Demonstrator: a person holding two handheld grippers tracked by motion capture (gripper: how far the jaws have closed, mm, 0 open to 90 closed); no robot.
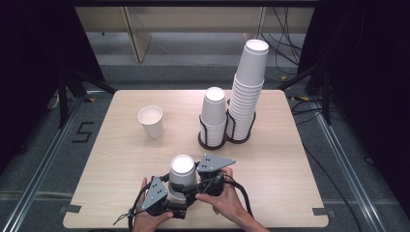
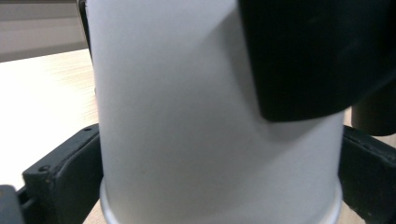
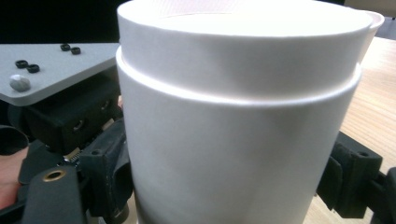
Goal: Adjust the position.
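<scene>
Two nested white paper cups (image 1: 183,170) stand upright near the table's front edge, between both grippers. In the right gripper view the step where the upper cup (image 3: 238,46) sits in the lower one (image 3: 233,158) is plain. My left gripper (image 1: 177,192) comes in from the front left, and its black jaws lie against both sides of the cup wall (image 2: 210,140). My right gripper (image 1: 199,180) comes in from the right, its jaws pressed on the cup's flanks. A jaw of the right gripper (image 2: 303,60) crosses the cup in the left gripper view.
A single upright paper cup (image 1: 151,121) stands at the middle left of the wooden table (image 1: 280,164). Behind the middle, two black wire holders carry inverted cup stacks, a short one (image 1: 213,116) and a tall leaning one (image 1: 246,92).
</scene>
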